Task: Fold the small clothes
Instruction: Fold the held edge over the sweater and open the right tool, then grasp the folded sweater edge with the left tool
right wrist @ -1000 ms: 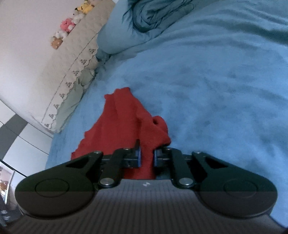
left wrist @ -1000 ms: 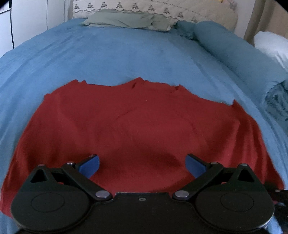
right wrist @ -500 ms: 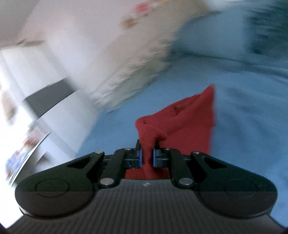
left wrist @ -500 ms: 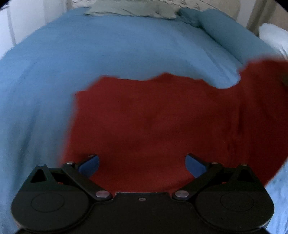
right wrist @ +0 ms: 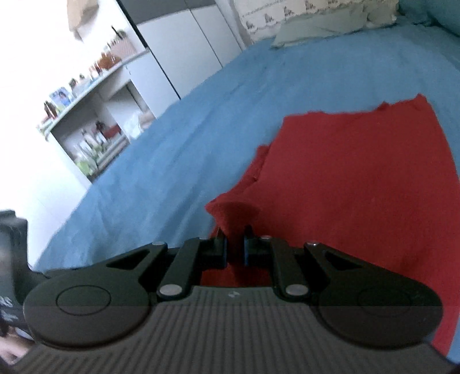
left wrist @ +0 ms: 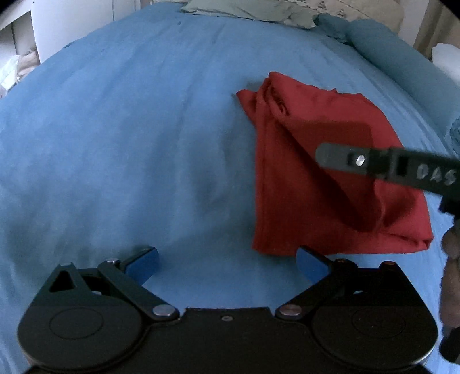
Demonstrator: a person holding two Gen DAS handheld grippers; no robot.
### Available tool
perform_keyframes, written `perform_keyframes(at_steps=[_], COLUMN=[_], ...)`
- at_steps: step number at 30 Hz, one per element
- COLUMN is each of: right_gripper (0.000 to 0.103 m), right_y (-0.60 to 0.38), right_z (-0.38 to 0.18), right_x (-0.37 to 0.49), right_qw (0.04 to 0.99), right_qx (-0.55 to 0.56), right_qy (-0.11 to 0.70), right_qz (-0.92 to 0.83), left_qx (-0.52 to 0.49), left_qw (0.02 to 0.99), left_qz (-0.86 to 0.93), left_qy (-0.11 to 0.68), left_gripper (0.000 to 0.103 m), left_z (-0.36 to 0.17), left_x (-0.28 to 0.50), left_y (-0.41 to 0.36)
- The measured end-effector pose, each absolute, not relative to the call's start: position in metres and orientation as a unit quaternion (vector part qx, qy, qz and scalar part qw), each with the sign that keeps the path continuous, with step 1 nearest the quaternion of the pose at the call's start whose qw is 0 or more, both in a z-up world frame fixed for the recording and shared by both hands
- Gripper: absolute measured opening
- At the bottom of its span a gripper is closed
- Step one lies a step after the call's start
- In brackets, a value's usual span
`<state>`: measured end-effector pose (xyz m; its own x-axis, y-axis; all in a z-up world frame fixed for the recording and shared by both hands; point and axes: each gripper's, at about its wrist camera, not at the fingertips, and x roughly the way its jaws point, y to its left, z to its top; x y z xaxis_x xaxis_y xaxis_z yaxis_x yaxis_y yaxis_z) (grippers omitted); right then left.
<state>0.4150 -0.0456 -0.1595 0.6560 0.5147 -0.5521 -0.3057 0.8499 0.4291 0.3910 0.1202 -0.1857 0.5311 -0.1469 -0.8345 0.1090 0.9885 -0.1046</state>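
A red garment [left wrist: 322, 172] lies folded in half on the blue bedspread [left wrist: 129, 143], to the right of my left gripper. My left gripper [left wrist: 227, 263] is open and empty above the bedspread, its right finger near the garment's near left corner. My right gripper [right wrist: 234, 244] is shut on a pinched edge of the red garment [right wrist: 359, 178], over the folded cloth. It also shows in the left wrist view [left wrist: 320, 156] as a dark bar reaching in from the right above the garment.
A grey-green pillow [left wrist: 247, 10] and a rolled blue duvet [left wrist: 396, 60] lie at the head and right side of the bed. White shelves with small items [right wrist: 95, 126] and a wardrobe [right wrist: 184, 49] stand beside the bed.
My right gripper has carried the garment's edge across, folding the spread-out garment in half. My left gripper now sits over bare bedspread to the garment's left.
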Motion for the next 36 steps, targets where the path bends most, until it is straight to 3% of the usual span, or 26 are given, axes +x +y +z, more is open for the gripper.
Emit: perform_keyframes(at_steps=[10, 11, 13, 14, 18, 24, 32, 33, 34, 36], right_gripper=[0.024, 0.029, 0.057, 0.079, 0.086, 0.090, 0.090, 0.090, 0.090, 0.090], right_y=[-0.013, -0.016, -0.020, -0.024, -0.054, -0.120, -0.159, -0.159, -0.158, -0.154], right_z=[-0.161, -0.163, -0.159, -0.155, -0.129, -0.136, -0.161, -0.162, -0.162, -0.160], right_x=[0.402, 0.402, 0.397, 0.390, 0.350, 0.312, 0.296, 0.296, 0.298, 0.302], right_qw=[0.888, 0.887, 0.888, 0.888, 0.919, 0.941, 0.937, 0.936, 0.936, 0.937], right_qx=[0.076, 0.086, 0.089, 0.079, 0.038, 0.033, 0.082, 0.084, 0.084, 0.080], right_qy=[0.354, 0.355, 0.350, 0.347, 0.280, 0.288, 0.319, 0.319, 0.319, 0.318], right_qz=[0.283, 0.282, 0.284, 0.290, 0.275, 0.171, 0.119, 0.118, 0.119, 0.120], left_qx=[-0.004, -0.003, -0.005, -0.007, -0.017, -0.074, -0.104, -0.110, -0.116, -0.123], left_qw=[0.877, 0.876, 0.877, 0.879, 0.891, 0.904, 0.892, 0.890, 0.885, 0.884], left_qz=[-0.071, -0.072, -0.078, -0.082, -0.099, -0.125, -0.138, -0.136, -0.135, -0.134], left_qy=[0.476, 0.476, 0.474, 0.470, 0.442, 0.402, 0.418, 0.422, 0.430, 0.430], left_gripper=[0.103, 0.103, 0.103, 0.103, 0.103, 0.100, 0.061, 0.045, 0.011, 0.009], left_z=[-0.186, -0.185, -0.182, -0.180, -0.163, -0.145, -0.152, -0.154, -0.156, -0.155], left_x=[0.376, 0.375, 0.376, 0.375, 0.365, 0.364, 0.393, 0.397, 0.402, 0.405], left_y=[0.124, 0.124, 0.123, 0.124, 0.124, 0.120, 0.098, 0.098, 0.096, 0.096])
